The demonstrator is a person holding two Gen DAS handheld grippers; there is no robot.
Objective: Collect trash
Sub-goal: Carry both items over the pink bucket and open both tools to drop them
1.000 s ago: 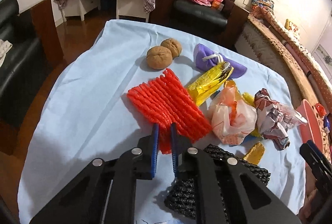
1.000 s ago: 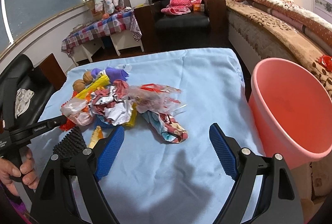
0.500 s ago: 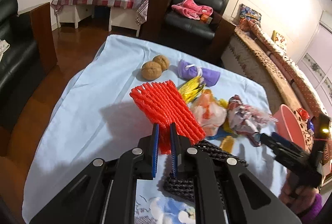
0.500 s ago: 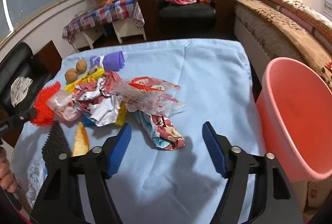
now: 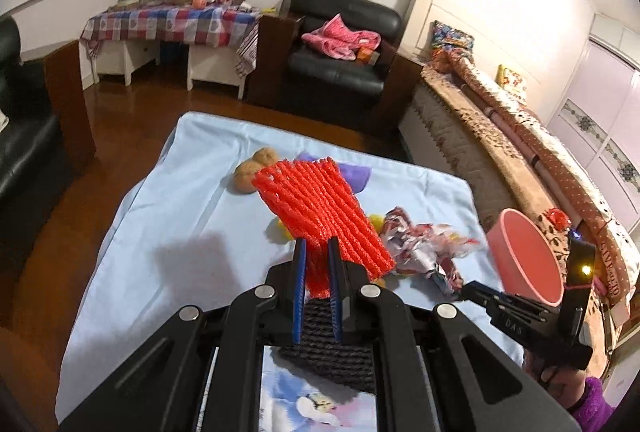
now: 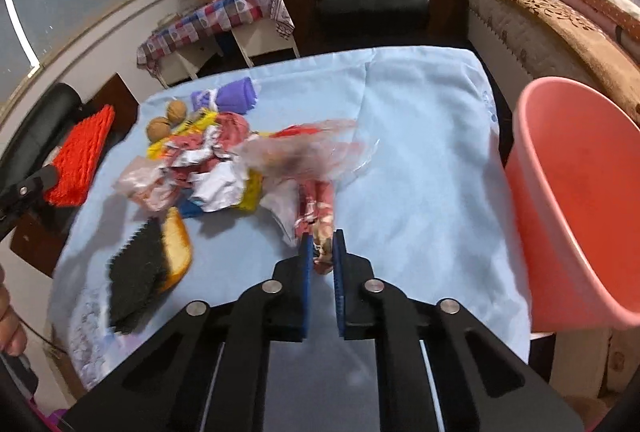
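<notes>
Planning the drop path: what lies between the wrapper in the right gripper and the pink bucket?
Only bare blue tablecloth lies between the wrapper and the pink bucket, per the right wrist view.

The clear plastic wrapper [image 6: 304,155] is blurred; pink bucket [image 6: 576,199] cut off.

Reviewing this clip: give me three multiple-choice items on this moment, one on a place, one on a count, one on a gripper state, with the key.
1. Where is the pink bucket?
A. Off the table's right edge
B. On the black armchair
C. Amid the trash pile

2. How many walnuts lie on the blue cloth?
A. Five
B. Two
C. None

3. What is the left gripper doing?
A. Open above the cloth
B. Shut on nothing
C. Shut on the red foam net

Key: 1 A, the bucket stands beside the cloth's right edge; 2 B, a pair sits near the purple pouch; 3 C, the net is pinched between its pads, lifted.
</notes>
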